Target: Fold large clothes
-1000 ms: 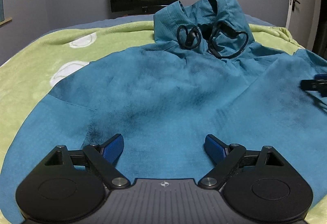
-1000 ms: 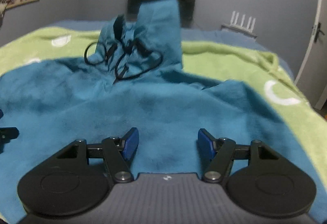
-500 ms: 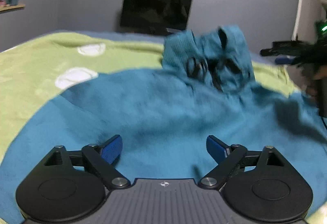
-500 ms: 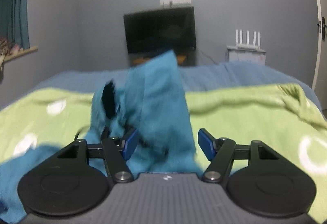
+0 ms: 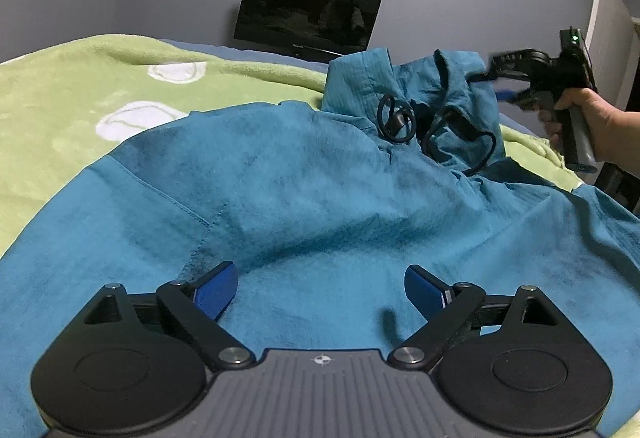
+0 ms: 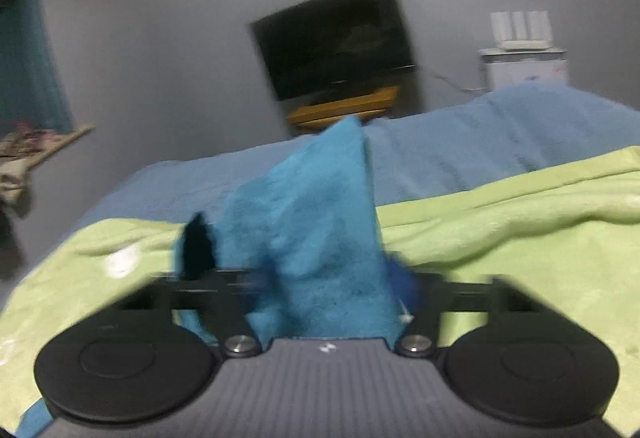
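A grey-walled bedroom holds a bed (image 5: 60,98) covered by a green blanket (image 5: 80,86) with white rings, and a dark TV (image 5: 308,12) stands against the far wall. A teal hoodie (image 5: 300,198) lies spread across the blanket, its hood (image 5: 404,94) bunched up at the far end with a black drawstring (image 5: 440,126) looped over it. The left tongs (image 5: 320,288) hover low over the near part of the hoodie, blue pads wide apart and holding nothing. The right tongs (image 5: 494,84), gripped in the person's right hand (image 5: 588,130), reach the hood's far right edge. In the blurred right wrist view the hood (image 6: 316,238) rises up between the fingers of the right tongs (image 6: 328,290); the blur hides whether they are clamped on the fabric. Behind the bed, a white router (image 6: 520,28) sits on a white cabinet (image 6: 524,68).
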A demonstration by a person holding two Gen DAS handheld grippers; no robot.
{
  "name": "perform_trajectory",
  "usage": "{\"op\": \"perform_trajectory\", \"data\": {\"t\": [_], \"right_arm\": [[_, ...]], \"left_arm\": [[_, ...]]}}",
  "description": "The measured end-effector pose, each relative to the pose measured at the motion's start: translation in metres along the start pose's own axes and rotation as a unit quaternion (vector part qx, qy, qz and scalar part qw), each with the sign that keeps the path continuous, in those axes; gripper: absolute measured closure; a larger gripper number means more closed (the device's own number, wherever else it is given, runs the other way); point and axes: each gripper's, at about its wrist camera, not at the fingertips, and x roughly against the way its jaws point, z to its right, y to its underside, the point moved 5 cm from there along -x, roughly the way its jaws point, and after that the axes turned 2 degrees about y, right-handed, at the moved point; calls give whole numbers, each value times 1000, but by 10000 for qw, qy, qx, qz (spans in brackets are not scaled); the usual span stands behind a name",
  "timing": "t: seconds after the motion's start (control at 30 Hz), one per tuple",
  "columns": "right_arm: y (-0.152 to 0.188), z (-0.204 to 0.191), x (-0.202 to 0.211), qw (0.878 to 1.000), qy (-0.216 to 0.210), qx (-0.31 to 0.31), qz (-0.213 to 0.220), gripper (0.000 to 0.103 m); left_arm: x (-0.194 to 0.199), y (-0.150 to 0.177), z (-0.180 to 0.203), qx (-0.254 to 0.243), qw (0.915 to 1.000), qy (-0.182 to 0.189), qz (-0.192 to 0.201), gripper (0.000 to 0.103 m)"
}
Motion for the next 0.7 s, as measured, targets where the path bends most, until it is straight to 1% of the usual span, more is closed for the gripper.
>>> {"op": "perform_trajectory", "data": {"t": [0.07,0.13,0.17,0.3,0.4,0.5,0.6,0.67,0.7], "right_arm": [[1,3,8,9999,-66,-16,82,101],[4,0,29,9992,-282,131,244,102],[7,-3,41,9987,-314,243,308,102],[24,-21,111,9933,-409,762,765,102],[48,-37,163,9881,-394,1154,943,102],[80,-57,206,9799,-320,1734,937,102],[118,-77,235,9674,-161,2368,888,102],[143,-87,248,9622,-185,2635,662,102],[152,-88,251,9620,-118,2661,597,102]], "left_arm": [[0,1,0,15,10000,12,-11,11],[0,1,-1,39,10000,23,-7,11],[1,1,-1,47,10000,31,-6,11],[4,0,-1,69,10000,37,-5,11],[6,0,0,68,10000,-7,-30,11],[14,0,1,69,9999,-118,-47,12],[25,-2,1,69,9995,-297,-67,12],[35,-4,0,147,9992,-380,-36,12],[40,-6,0,209,9991,-377,-6,12]]}}
